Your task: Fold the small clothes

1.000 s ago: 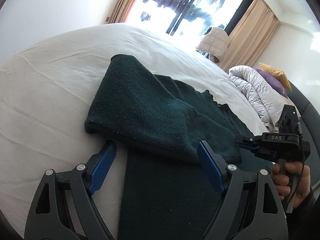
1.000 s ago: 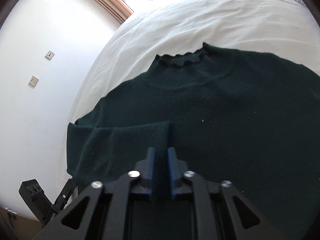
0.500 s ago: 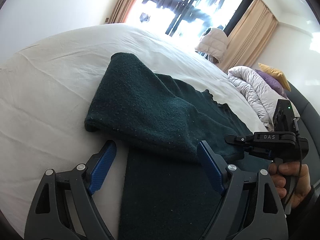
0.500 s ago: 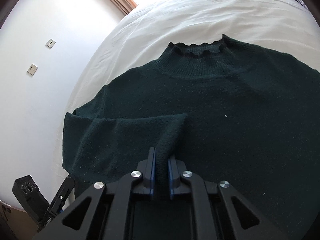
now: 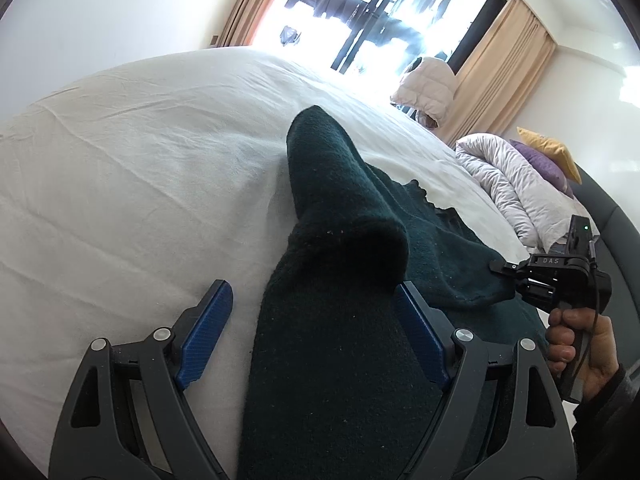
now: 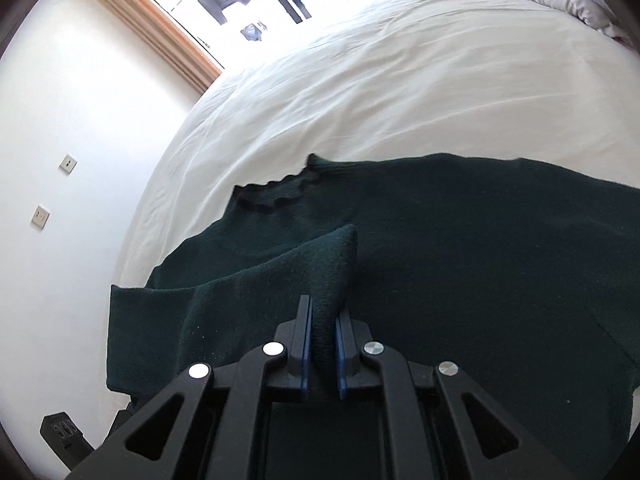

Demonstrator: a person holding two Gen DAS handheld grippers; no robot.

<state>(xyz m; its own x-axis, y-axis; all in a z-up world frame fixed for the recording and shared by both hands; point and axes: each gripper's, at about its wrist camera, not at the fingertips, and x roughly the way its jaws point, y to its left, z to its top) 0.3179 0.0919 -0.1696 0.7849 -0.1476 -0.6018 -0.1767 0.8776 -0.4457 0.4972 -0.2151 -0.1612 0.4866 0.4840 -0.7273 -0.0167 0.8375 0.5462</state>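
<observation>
Right wrist view: the right gripper pinches the sleeve cuff of the dark green sweater, lifted over the sweater's chest, below its collar. The sweater lies flat on the white bed. The left gripper stands wide, straddling the sweater's edge, gripping nothing.

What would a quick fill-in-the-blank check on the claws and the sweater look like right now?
1. The right claw is shut on the ____ of the dark green knit sweater.
2. The left claw stands ____, its blue pads either side of the fabric.
3. The sweater lies on a ____ bedsheet.
4. The scalloped collar points toward the ____.

Missing words: sleeve; open; white; window
</observation>
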